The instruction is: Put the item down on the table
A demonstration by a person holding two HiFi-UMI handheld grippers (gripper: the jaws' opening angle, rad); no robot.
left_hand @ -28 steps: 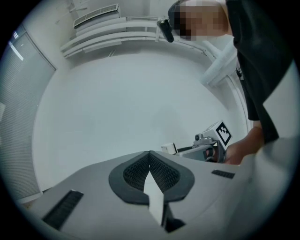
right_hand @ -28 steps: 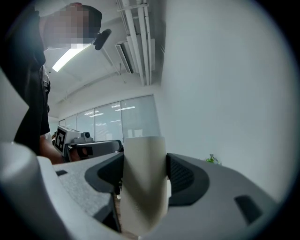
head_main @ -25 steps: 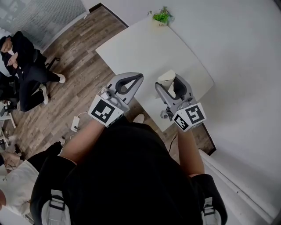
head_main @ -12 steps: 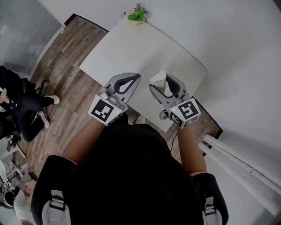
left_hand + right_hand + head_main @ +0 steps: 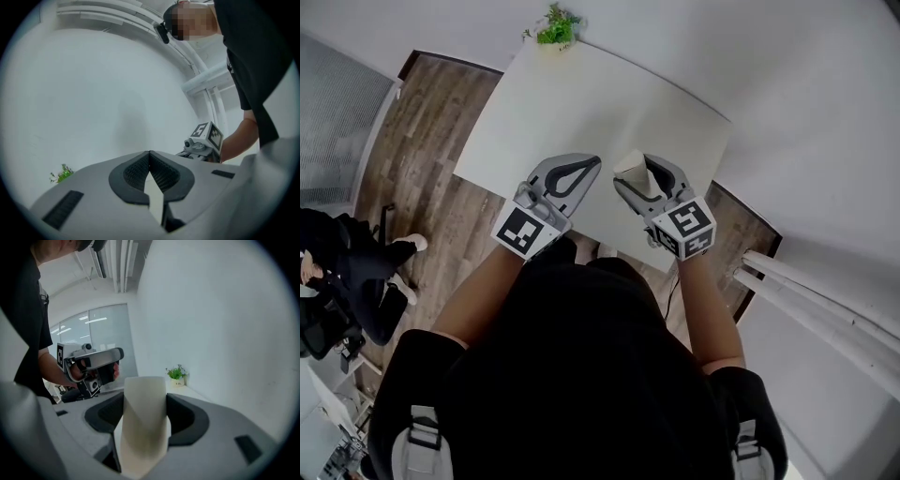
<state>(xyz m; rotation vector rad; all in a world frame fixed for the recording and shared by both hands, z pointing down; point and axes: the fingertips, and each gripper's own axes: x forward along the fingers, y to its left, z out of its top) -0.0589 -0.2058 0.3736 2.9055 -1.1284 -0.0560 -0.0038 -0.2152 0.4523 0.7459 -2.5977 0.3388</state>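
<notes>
Cream tapered item (image 5: 143,423): clamped between jaws of right gripper (image 5: 645,167), held over near part of white table (image 5: 581,103). Left gripper (image 5: 150,157): jaws pressed together, nothing between, level beside right; both forearms extended forward. Small pot with green plant (image 5: 553,26): table's far edge.

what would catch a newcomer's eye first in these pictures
The right gripper stands out first, shut on a cream twisted object, which the head view shows over the near part of the white table. Beside it the left gripper is shut with nothing between its jaws. A small green potted plant sits at the table's far corner.
</notes>
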